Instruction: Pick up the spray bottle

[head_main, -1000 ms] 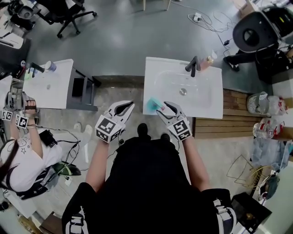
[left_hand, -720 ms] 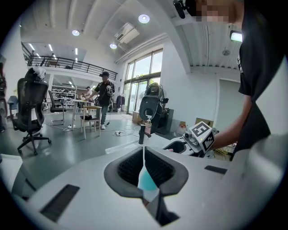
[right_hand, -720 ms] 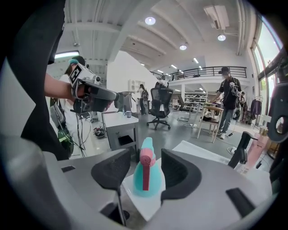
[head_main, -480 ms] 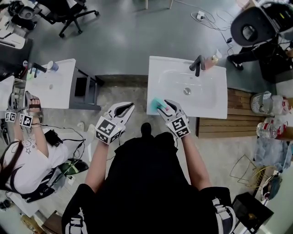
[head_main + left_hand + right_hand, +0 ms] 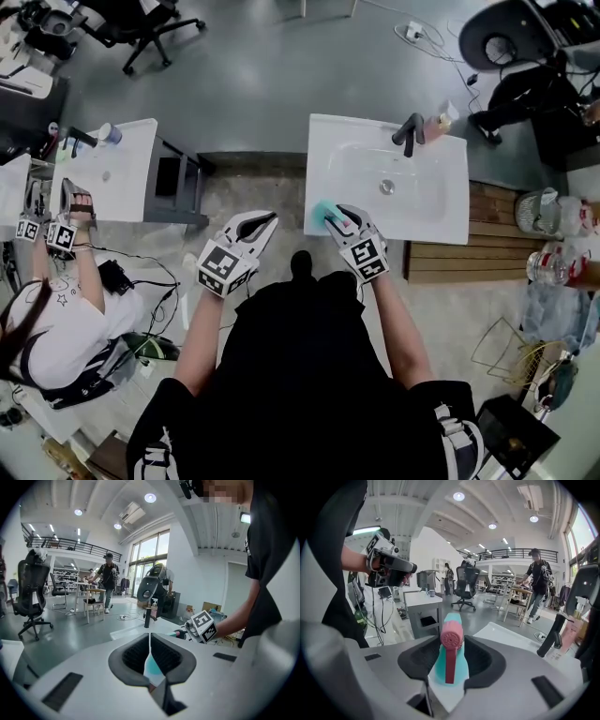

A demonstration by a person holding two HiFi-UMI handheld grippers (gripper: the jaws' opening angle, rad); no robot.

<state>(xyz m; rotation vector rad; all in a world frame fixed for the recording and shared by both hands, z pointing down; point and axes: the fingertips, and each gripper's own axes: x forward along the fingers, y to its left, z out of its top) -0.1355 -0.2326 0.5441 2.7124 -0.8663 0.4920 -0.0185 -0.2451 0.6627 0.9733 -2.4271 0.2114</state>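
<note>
The spray bottle (image 5: 322,212), teal with a pink head, lies at the front left corner of the white sink (image 5: 441,230). My right gripper (image 5: 335,217) straddles it and its jaws are closing. In the right gripper view the spray bottle (image 5: 451,660) lies between the pads (image 5: 423,657), its pink nozzle pointing toward the camera, with narrow gaps still showing beside the head. My left gripper (image 5: 266,218) hangs shut and empty over the floor, left of the sink. In its own view, the left gripper (image 5: 150,637) has its tips meeting.
A black faucet (image 5: 409,133) and a soap bottle (image 5: 437,121) stand at the sink's far edge. A second white sink unit (image 5: 103,173) stands at the left, where another person (image 5: 47,319) holds grippers. A wooden pallet (image 5: 492,234) and clutter lie to the right.
My right gripper has moved forward and down over the spray bottle, and its jaws have narrowed around it. The left gripper has stayed where it was.
</note>
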